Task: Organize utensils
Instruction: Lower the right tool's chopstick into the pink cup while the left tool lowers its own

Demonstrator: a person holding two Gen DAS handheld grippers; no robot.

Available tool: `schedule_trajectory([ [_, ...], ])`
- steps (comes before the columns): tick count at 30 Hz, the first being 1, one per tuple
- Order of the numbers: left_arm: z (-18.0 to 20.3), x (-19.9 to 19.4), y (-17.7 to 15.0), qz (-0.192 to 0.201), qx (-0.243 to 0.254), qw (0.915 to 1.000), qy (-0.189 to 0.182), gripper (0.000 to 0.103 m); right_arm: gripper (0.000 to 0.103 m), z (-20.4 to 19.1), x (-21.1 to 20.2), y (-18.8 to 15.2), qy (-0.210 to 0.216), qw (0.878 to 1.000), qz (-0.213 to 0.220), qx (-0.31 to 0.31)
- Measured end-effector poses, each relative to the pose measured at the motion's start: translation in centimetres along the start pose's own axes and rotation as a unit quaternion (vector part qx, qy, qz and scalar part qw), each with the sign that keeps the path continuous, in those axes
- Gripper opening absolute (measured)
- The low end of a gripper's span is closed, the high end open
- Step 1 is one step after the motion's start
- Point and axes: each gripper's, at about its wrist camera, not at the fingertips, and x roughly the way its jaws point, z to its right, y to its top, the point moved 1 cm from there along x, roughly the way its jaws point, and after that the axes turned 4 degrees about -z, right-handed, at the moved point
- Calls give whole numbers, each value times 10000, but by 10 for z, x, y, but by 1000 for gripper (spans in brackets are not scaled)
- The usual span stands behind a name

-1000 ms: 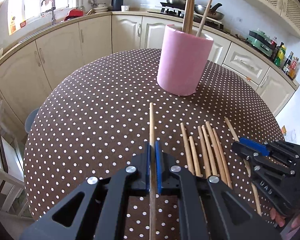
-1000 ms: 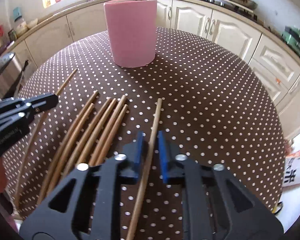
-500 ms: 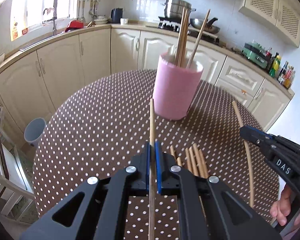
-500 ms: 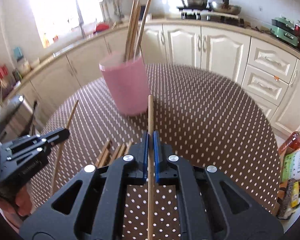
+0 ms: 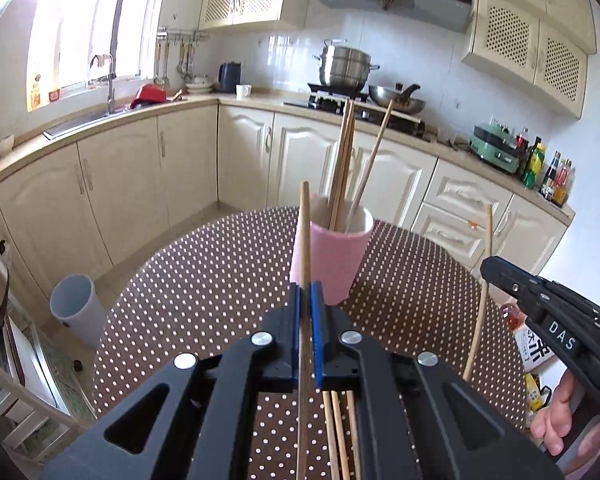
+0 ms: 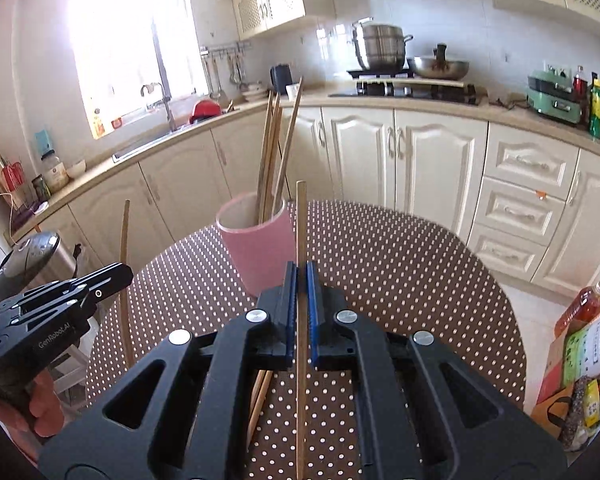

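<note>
A pink holder [image 5: 329,258] [image 6: 260,252] stands on the round dotted table [image 5: 220,272] with several wooden chopsticks upright in it. My left gripper [image 5: 306,294] is shut on one wooden chopstick [image 5: 305,236], lifted above the table with its tip in front of the holder's left side. My right gripper [image 6: 301,272] is shut on another chopstick [image 6: 300,224], raised just right of the holder. In the left wrist view the right gripper [image 5: 488,266] and its chopstick [image 5: 485,272] show at the right. Loose chopsticks [image 5: 340,432] [image 6: 260,392] lie on the table under the grippers.
Cream kitchen cabinets [image 5: 172,164] and a counter curve behind the table. A grey bin [image 5: 78,308] stands on the floor at the left. Bags and a bottle [image 6: 584,312] sit on the floor at the right. A person's hand [image 5: 556,428] holds the right gripper.
Both grippers have risen from the table, each lifting a chopstick clear of it. Both views have tilted up toward the holder and the kitchen wall.
</note>
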Motion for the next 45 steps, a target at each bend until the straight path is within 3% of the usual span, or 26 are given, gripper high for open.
schedule_trajectory([
  [18,15,-30,50,657,93,9978,63,6,5,-5,-20,36,8,9985,553,-33],
  [28,26,-37,106,1147,66,9934,30,6,5,-15,-32,88,140,9937,1105,-111],
  [40,33,-8,172,1437,-62,9896,-9,6,5,-19,-4,144,358,9898,1377,-87],
  [45,34,15,190,1459,-87,9893,33,6,5,-18,20,154,426,9905,1305,-106],
])
